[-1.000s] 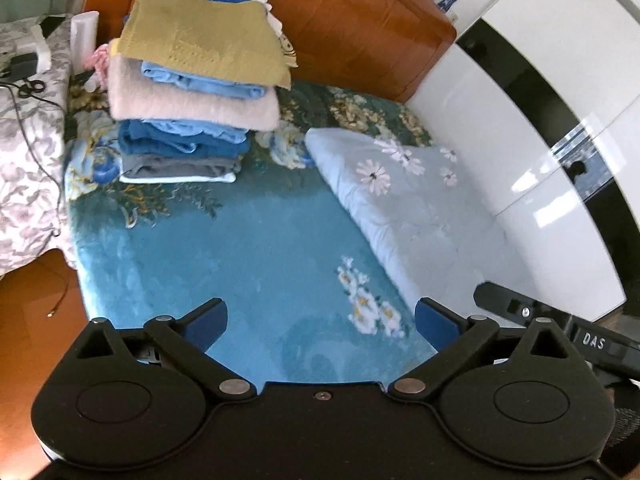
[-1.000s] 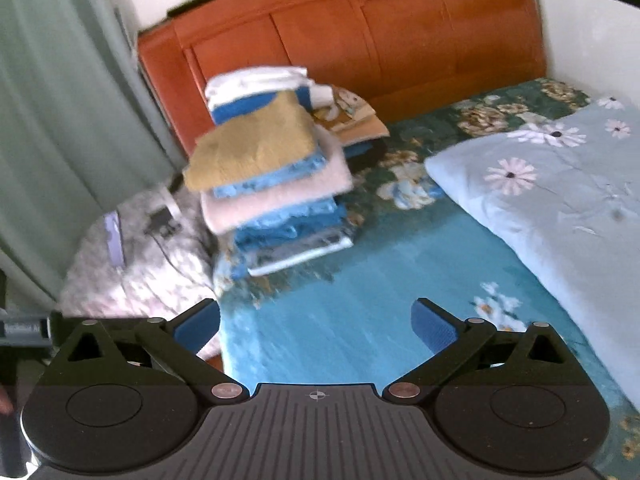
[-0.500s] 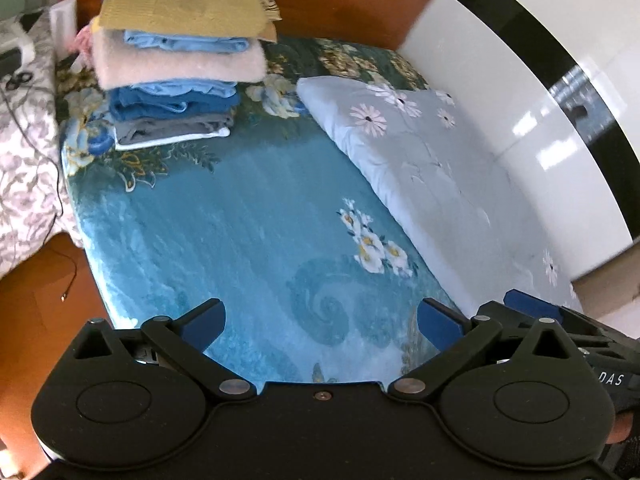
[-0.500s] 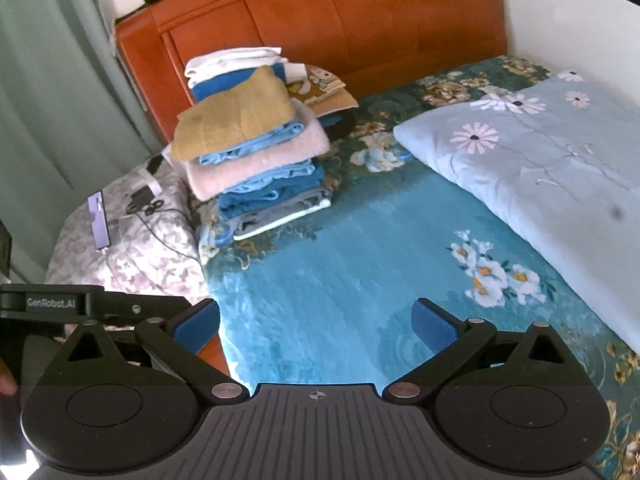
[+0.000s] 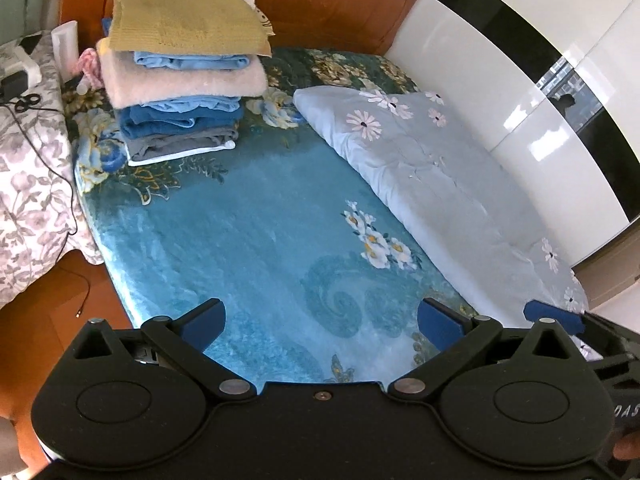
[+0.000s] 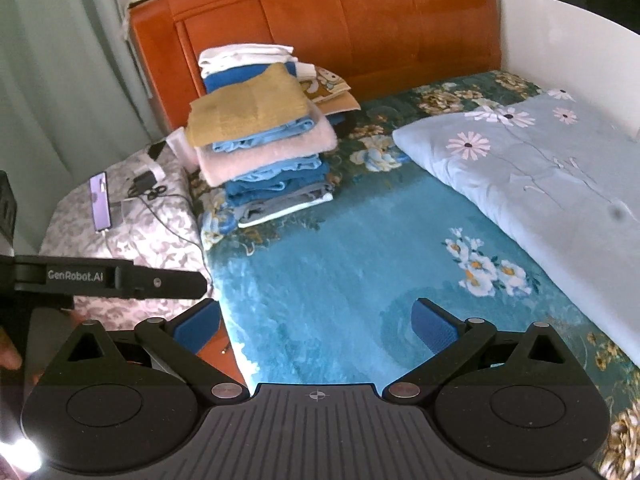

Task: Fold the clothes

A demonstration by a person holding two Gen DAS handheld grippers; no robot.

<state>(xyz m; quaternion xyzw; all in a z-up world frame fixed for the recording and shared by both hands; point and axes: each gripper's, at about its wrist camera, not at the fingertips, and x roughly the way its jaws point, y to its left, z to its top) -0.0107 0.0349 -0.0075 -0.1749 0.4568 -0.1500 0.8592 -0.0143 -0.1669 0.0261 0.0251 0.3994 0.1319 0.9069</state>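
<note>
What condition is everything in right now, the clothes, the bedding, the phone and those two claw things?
Left gripper: open, empty, above the bed.
Right gripper: open, empty.
Clothes stack: folded, piled by the headboard.
Tan cloth: folded, on top of the front pile.
Quilt: folded, lying along the wall side.
Phone: screen lit, cable attached.

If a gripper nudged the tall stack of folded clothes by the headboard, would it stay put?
Probably not. The stack of folded clothes is tall, with uneven, overhanging layers, so it would likely lean or shed its tan top piece. The plush blanket beneath gives soft footing.
</note>
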